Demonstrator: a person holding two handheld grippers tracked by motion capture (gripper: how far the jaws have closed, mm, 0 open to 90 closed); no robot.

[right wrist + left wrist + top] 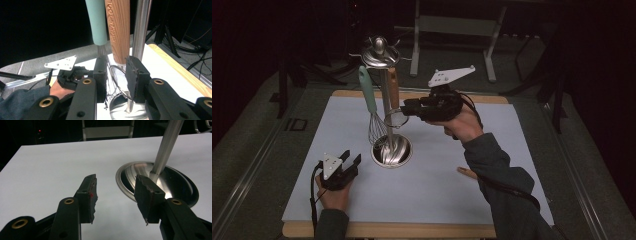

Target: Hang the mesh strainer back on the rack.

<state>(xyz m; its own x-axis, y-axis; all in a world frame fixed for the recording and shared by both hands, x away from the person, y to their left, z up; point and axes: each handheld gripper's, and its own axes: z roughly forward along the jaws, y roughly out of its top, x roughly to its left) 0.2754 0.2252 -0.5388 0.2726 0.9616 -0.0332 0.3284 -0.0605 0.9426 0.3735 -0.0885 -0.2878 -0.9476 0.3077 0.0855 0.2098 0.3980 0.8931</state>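
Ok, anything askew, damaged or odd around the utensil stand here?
Nothing stands out. The stand sits upright on the white mat, with the whisk and the wooden-handled utensil hanging straight from its top. The right tool is at that utensil's lower end; the left tool rests open beside the base.

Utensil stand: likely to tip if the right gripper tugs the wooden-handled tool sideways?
Possibly. The stand is a tall thin pole with tools hung from its top, so top-heavy. Its wide metal base probably resists mild pulls. The wooden-handled tool and whisk would likely swing.

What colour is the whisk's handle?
Pale mint green whisk handle, clearest in the right gripper view.
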